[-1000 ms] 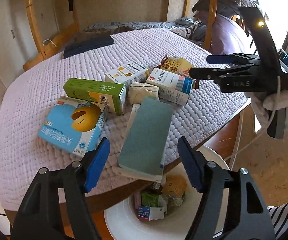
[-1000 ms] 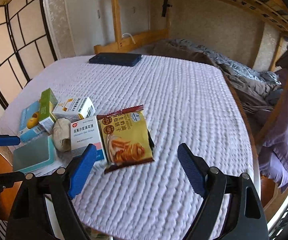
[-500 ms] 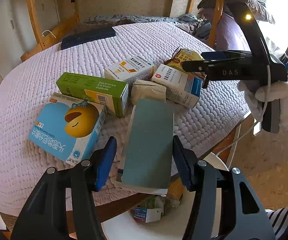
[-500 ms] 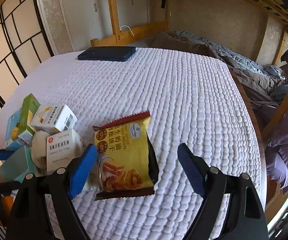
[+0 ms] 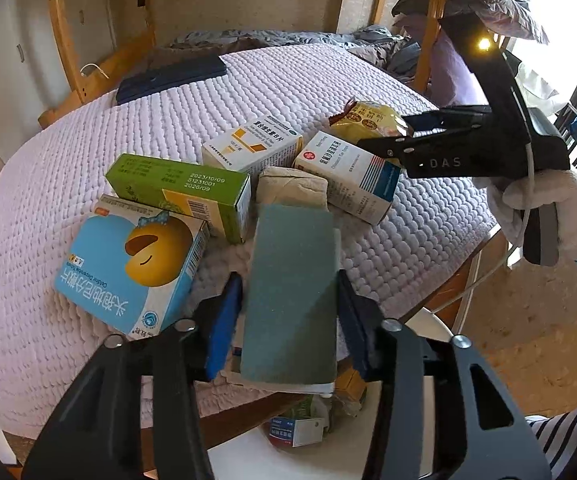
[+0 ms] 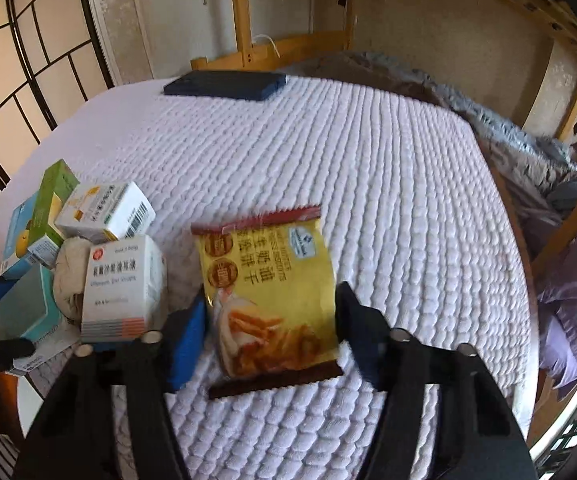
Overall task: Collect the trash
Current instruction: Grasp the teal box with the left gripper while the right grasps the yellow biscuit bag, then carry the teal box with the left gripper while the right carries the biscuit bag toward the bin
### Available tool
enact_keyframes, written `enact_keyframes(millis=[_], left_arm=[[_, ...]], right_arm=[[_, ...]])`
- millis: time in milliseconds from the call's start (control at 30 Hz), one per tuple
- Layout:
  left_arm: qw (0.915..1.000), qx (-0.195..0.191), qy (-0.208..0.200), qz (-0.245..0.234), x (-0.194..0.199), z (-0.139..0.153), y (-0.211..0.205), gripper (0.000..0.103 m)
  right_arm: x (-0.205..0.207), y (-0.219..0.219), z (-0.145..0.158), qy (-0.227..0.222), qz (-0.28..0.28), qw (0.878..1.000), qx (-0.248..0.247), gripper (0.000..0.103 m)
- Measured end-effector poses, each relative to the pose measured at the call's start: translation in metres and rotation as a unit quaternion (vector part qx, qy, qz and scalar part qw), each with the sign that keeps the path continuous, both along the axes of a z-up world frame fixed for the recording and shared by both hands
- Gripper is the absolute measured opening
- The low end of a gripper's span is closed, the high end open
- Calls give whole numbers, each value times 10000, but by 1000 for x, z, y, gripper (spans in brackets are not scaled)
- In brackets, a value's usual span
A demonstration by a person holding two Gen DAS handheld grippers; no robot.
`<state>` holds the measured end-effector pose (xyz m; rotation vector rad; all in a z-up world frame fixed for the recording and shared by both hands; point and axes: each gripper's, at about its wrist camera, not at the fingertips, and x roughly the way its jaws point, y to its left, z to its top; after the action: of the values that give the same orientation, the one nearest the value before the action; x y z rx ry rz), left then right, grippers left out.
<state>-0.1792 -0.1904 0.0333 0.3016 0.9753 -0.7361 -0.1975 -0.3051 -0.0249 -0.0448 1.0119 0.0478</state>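
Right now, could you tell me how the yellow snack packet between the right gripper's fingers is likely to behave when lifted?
The yellow snack packet looks like thin, glossy film, so probably light, floppy and rather slippery. It appears puffed, so the right gripper may crush it.

My right gripper had just been closing around the yellow biscuit packet on the white quilted bed.

White bin under table edge, half-hidden
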Motion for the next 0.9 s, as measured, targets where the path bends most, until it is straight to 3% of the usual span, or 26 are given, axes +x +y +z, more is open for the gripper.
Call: enact_keyframes(millis=[433, 900], left_arm=[[9997, -122, 72, 178, 4, 4, 8, 44], [9991, -184, 161, 340, 8, 4, 14, 44]], right_arm=[[-36, -1, 18, -273, -232, 9991, 233, 57], [-68, 14, 24, -200, -232, 9991, 296, 57]])
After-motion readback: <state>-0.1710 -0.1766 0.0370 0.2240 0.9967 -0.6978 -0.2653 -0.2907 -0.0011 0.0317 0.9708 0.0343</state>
